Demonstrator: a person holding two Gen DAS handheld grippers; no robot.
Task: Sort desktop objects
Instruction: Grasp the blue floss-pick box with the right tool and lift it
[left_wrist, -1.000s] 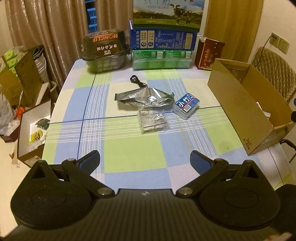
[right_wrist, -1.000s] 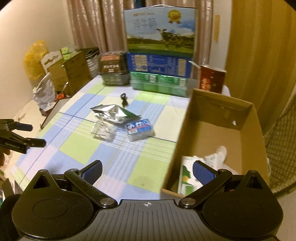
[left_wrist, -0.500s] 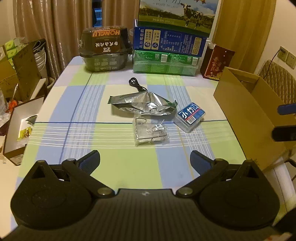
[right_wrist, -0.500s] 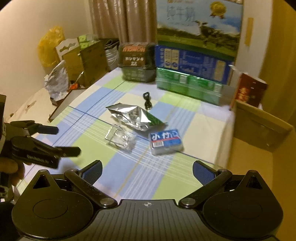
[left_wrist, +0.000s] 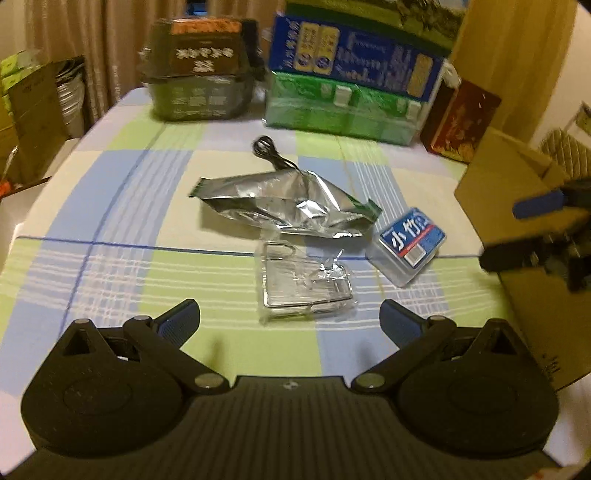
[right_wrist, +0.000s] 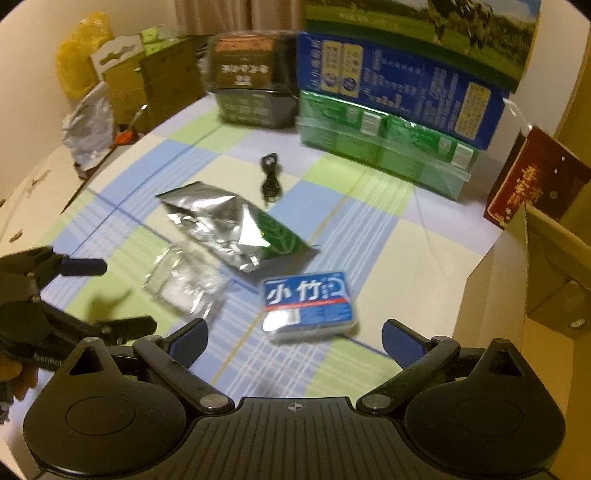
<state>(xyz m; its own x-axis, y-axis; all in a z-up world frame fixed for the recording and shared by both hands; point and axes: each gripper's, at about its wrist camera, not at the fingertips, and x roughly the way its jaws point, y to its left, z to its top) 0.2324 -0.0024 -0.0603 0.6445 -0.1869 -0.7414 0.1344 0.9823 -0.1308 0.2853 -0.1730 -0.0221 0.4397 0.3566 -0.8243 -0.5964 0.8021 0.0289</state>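
Note:
On the checked tablecloth (left_wrist: 110, 221) lie a crumpled silver foil bag (left_wrist: 288, 206) (right_wrist: 229, 229), a clear plastic packet (left_wrist: 304, 284) (right_wrist: 184, 280), a small blue-labelled box (left_wrist: 410, 243) (right_wrist: 308, 302) and a black cable (left_wrist: 269, 153) (right_wrist: 271, 177). My left gripper (left_wrist: 290, 317) (right_wrist: 110, 295) hangs open just short of the clear packet, holding nothing. My right gripper (right_wrist: 295, 334) (left_wrist: 517, 229) hovers over the blue box. Its jaws are wide and closing, the pads touch nothing, and the box lies just ahead of the fingertips.
An open cardboard box (left_wrist: 517, 206) (right_wrist: 546, 258) stands at the table's right edge. Stacked blue and green cartons (left_wrist: 351, 92), a dark food pack (left_wrist: 199, 81) and a red box (left_wrist: 461, 122) line the back. Cardboard boxes and bags (right_wrist: 110, 81) sit beyond the left edge.
Both grippers have come down and closer to the items. The right one swung left, from over the cardboard box to above the blue box. The items have not moved.

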